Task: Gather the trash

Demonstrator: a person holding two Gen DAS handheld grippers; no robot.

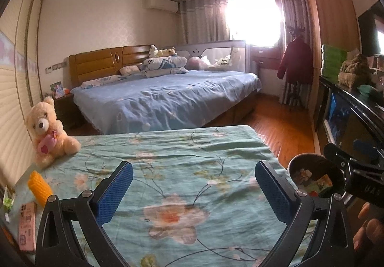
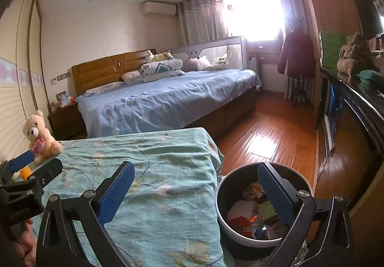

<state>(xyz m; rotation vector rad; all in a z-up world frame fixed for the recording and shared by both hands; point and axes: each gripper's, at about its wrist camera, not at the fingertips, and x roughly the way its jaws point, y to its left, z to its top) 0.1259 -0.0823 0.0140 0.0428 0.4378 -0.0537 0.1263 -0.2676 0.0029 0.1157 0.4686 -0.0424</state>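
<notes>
A round dark trash bin [image 2: 223, 214] stands on the floor at the right of a table under a teal floral cloth [image 2: 156, 171]. It holds several wrappers and paper scraps [image 2: 249, 216]. My right gripper [image 2: 195, 191] is open and empty, its right finger over the bin's mouth. My left gripper [image 1: 193, 191] is open and empty above the cloth [image 1: 192, 159]. The bin also shows at the right in the left wrist view [image 1: 309, 175]. A pink wrapper or pack [image 1: 27, 226], a yellow object [image 1: 39, 187] and a green packet [image 1: 8, 199] lie at the cloth's left edge.
A cream teddy bear [image 1: 49, 130] sits at the table's far left corner. A large bed with a blue cover [image 1: 168, 96] stands behind. Wooden floor [image 2: 264, 137] runs to the right, beside a dark cabinet [image 2: 348, 127].
</notes>
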